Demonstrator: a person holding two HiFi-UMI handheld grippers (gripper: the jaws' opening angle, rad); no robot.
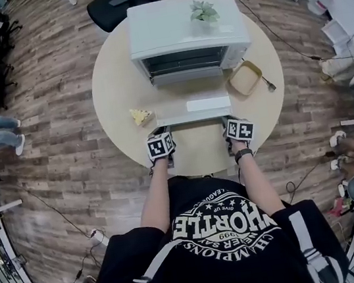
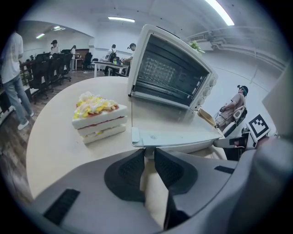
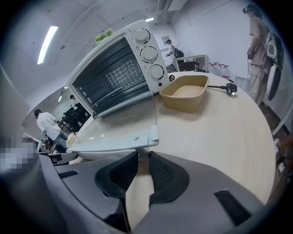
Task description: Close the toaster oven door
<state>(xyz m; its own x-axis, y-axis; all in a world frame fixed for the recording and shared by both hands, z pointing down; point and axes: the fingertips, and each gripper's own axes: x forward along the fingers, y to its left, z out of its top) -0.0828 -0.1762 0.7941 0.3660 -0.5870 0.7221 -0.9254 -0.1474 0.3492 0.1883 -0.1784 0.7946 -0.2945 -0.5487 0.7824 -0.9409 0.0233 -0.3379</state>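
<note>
round beige table (image 1: 109, 81), wood-plank floor (image 1: 59, 156), ceiling strip lights (image 2: 223, 11).

Lower part of the head view: the person's black T-shirt (image 1: 220, 227) carries a white print, seen upside down: "CHAMPIONS", "LEAGUE", "1999", "GIVE UP" and large letters "HORTLE". The marks around the dials of the toaster oven (image 3: 120, 68) are too small to read.

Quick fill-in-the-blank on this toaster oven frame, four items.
The toaster oven has its door ____.
On top of the oven stands a small ____.
In the head view, the sandwich lies ____ of the door.
The tan dish is ____.
Missing: open; plant; left; empty.
</note>
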